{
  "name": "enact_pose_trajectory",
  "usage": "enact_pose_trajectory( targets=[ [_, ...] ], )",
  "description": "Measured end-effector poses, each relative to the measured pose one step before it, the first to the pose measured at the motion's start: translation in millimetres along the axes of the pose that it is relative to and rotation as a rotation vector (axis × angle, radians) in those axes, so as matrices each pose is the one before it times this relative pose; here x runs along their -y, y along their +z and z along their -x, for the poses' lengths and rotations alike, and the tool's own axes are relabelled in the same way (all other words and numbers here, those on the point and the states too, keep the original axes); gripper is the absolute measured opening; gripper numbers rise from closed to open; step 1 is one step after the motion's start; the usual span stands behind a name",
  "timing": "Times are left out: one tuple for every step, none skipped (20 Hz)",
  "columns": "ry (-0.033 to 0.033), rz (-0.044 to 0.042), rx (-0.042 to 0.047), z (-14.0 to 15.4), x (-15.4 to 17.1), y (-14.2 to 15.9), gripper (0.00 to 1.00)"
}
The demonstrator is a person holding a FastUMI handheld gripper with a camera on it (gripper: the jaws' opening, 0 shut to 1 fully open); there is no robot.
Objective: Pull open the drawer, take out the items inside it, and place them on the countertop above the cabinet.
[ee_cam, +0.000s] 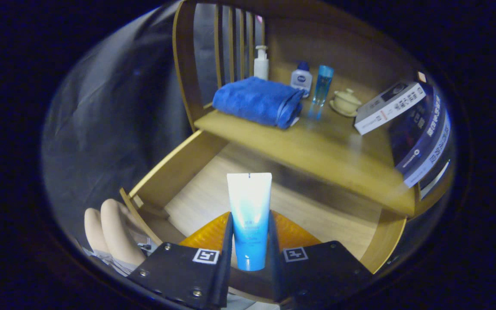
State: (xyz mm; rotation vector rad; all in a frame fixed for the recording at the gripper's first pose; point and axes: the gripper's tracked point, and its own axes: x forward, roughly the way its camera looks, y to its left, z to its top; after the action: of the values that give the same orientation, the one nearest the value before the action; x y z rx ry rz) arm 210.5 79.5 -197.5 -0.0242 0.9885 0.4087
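Observation:
My gripper (249,234) is shut on a white-and-blue squeeze tube (249,206), which stands upright between the two fingers with its flat crimped end up. The tube hangs over the pulled-open wooden drawer (175,168), whose bare floor shows beneath and beyond it. Beyond the drawer lies the cabinet's wooden countertop (317,146), a little above the drawer's level.
On the countertop lie a folded blue towel (258,101), a white pump bottle (261,62), a small white bottle (301,78), a clear blue bottle (322,86), a lidded cup (346,102) and leaning books (407,120). A person's hand (110,230) holds the drawer's front left corner.

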Motion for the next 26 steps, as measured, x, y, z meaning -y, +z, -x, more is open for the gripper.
enact_pose_trajectory(
  targets=[
    [-0.02109,-0.01111,0.02634,2.46,7.87,10.52,0.4],
    [-0.01902,-0.01578,0.02353,1.03,7.46,9.93,0.4],
    [-0.02402,-0.01718,0.02191,-2.68,7.31,7.93,0.4],
    [-0.02772,-0.00652,0.01665,-3.96,8.78,8.16,0.39],
    [-0.03809,-0.00006,0.01366,-6.02,10.99,6.27,0.4],
    [-0.03682,0.0103,0.00542,-7.14,10.42,3.51,0.39],
    [-0.03359,0.01055,0.00897,-7.45,7.61,2.95,0.39],
    [-0.02883,0.0079,0.00679,-6.48,5.32,3.51,0.39],
    [-0.02019,0.00354,0.00673,-7.72,3.11,1.86,0.4],
    [-0.01163,-0.00166,0.00402,-6.33,1.45,2.6,0.4],
    [-0.00784,-0.00348,0.00043,-7.0,0.51,1.44,0.39],
    [-0.00864,-0.00528,-0.00058,-5.95,0.87,1.72,0.39],
    [-0.00922,-0.00225,-0.00054,-6.23,0.74,0.87,0.39],
    [-0.01047,-0.00436,0.00114,-5.66,1.29,1.88,0.4],
    [-0.0083,-0.00346,-0.00157,-6.28,0.29,1.13,0.39],
    [-0.00441,-0.00919,-0.00046,-4.08,-0.41,1.72,0.39],
    [-0.00189,-0.00834,-0.00053,-4.76,-0.26,1.67,0.4],
    [-0.00391,-0.00658,0.008,-4.13,-0.31,4.22,0.39],
    [-0.00808,-0.00373,0.00102,-4.65,1.87,2.26,0.39],
    [-0.00706,-0.00286,0.00032,-4.07,0.71,1.14,0.39],
    [-0.00432,-0.00518,-0.00381,-5.17,-0.47,-0.04,0.39],
    [-0.00382,-0.008,-0.0089,-5.63,-0.34,-1.58,0.39],
    [-0.00401,-0.00557,-0.01193,-3.13,0.26,-2.46,0.39],
    [-0.00958,-0.01468,0.03384,-4.2,0.37,7.99,0.39],
    [-0.00835,-0.00305,-0.0068,-5.03,1.05,-2.53,0.39],
    [-0.00434,-0.00767,0.01403,3.67,0.31,8.01,0.39]
  ],
)
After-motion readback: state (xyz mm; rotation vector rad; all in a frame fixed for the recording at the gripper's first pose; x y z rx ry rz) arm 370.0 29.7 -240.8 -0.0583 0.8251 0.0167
